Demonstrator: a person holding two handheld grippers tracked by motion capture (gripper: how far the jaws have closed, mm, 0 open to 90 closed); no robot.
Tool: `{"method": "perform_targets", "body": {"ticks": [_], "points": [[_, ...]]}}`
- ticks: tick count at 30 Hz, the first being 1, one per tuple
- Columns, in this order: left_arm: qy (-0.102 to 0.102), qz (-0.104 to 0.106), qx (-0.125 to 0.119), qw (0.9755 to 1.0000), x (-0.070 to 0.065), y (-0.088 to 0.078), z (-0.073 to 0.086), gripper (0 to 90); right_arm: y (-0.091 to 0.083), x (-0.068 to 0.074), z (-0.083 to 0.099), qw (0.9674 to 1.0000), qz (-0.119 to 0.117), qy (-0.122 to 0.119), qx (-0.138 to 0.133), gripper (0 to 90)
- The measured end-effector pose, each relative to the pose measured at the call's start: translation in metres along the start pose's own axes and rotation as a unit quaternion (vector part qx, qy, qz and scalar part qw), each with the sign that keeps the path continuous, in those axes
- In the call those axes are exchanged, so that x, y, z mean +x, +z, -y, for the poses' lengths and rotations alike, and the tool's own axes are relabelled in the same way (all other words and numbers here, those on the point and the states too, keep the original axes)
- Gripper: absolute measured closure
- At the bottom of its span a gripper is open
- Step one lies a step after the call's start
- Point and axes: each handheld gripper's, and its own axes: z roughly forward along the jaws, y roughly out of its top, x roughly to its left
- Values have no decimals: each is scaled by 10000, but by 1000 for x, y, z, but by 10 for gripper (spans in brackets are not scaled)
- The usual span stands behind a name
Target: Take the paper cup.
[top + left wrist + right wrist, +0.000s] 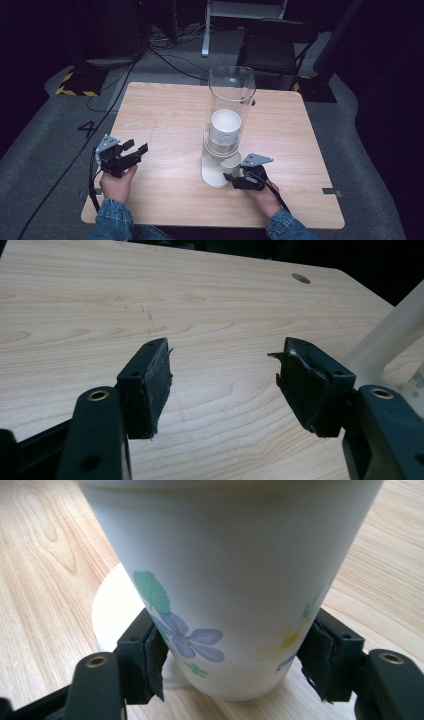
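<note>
- The right gripper (235, 178) clamps its pads on the bottom paper cup (225, 590), flower-printed, beneath the clear dispenser tube (231, 95) near the wooden table's (165, 120) middle.
- The left gripper (134, 150), jaws apart and empty, hovers over bare wood, well left of the tube.

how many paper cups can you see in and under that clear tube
2 clear: a stack inside the clear tube, its top cup showing, and the flowered bottom cup under it, gripped by the right gripper. The stack may hide more.

Left tongs (134, 149) rest with jaws apart; right tongs (231, 179) are clamped, held low.
</note>
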Motion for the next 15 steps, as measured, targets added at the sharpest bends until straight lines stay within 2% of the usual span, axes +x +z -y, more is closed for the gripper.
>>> {"method": "perform_targets", "body": {"ticks": [9,15], "points": [[74,73,57,9999,-3,12,-5,377,-17,-8,6,9998,211,19,-26,344],[27,72,31,10000,-2,15,-5,377,-24,-12,8,9996,273,43,-46,344]]}}
